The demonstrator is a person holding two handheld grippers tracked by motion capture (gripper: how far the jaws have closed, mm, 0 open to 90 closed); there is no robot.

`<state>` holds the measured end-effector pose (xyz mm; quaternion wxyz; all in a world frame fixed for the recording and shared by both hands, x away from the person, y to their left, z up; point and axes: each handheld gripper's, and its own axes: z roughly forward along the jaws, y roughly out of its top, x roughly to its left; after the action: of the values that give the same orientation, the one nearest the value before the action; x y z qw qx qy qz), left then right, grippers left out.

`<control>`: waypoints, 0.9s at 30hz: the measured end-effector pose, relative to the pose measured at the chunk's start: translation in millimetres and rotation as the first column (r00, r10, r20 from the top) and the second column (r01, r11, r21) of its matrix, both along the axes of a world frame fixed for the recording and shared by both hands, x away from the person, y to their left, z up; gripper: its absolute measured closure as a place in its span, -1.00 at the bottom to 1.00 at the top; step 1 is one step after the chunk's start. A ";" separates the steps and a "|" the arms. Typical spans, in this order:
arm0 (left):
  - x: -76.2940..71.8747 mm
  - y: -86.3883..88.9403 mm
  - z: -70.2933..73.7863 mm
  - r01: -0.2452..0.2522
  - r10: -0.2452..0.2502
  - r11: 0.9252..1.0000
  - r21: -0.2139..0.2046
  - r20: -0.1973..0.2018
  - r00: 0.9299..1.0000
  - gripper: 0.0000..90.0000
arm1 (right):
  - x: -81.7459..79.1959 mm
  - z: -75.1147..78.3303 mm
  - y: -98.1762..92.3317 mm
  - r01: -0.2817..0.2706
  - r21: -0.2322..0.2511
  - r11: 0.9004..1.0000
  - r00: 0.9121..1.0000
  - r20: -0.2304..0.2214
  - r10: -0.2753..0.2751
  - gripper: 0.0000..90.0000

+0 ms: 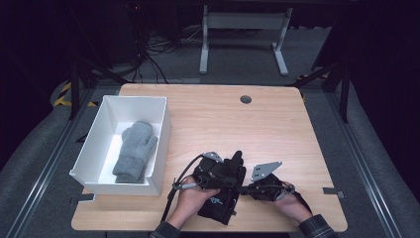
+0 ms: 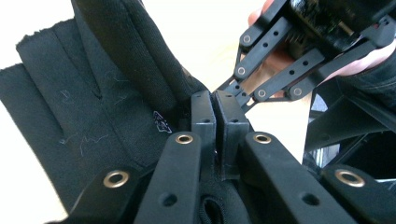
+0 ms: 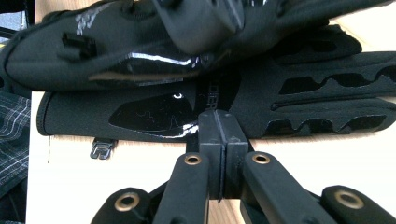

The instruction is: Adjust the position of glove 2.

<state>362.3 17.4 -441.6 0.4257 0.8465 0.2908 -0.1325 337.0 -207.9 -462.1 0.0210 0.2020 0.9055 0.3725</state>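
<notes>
L gripper (image 1: 218,174) jaws clenched on black glove (image 1: 220,198) at near edge of surface (image 1: 277,129); R gripper (image 1: 247,188) jaws clenched at its side edge. Glove's long axis runs near-to-far. Farther left, white bin (image 1: 159,148) w/ grey mitten (image 1: 133,151).

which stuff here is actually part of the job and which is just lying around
In the job:
- black gloves, stacked at the near table edge
- left gripper, jaws shut on the black gloves
- right gripper, jaws shut at the lower glove's edge
- white bin, probably their destination
- grey mitten, already in the bin

Lying about:
- table grommet
- cables on the floor
</notes>
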 end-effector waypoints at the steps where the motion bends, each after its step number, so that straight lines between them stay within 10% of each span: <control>1: 0.0 -0.2 -0.4 0.001 -0.001 1.000 -0.004 0.000 1.000 0.91 | -0.1 0.0 0.0 0.000 0.000 1.000 1.000 0.000 0.000 1.00; 6: -2.8 0.7 0.7 -0.012 0.012 1.000 -0.008 0.014 1.000 0.59 | 0.7 4.6 -10.4 0.019 -0.003 1.000 1.000 0.020 -0.019 0.98; 14: -12.5 -3.3 2.8 0.033 -0.033 0.999 -0.003 0.014 0.999 1.00 | 11.7 12.3 -54.3 0.173 0.022 0.985 0.982 0.068 -0.174 0.50; 17: -19.0 -16.2 -3.3 0.085 -0.086 0.995 0.042 0.009 0.996 1.00 | 20.0 9.1 -70.4 0.255 0.037 0.966 0.962 0.086 -0.258 0.06; 27: -30.3 -30.0 -9.4 0.107 -0.114 0.974 0.201 0.024 0.993 1.00 | 25.7 1.5 -75.0 0.295 0.005 0.955 0.950 0.103 -0.294 -0.26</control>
<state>332.0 -12.7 -451.0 0.3357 0.9020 0.2476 -0.1113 362.7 -282.9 -460.6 0.1238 0.3155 0.8649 0.3703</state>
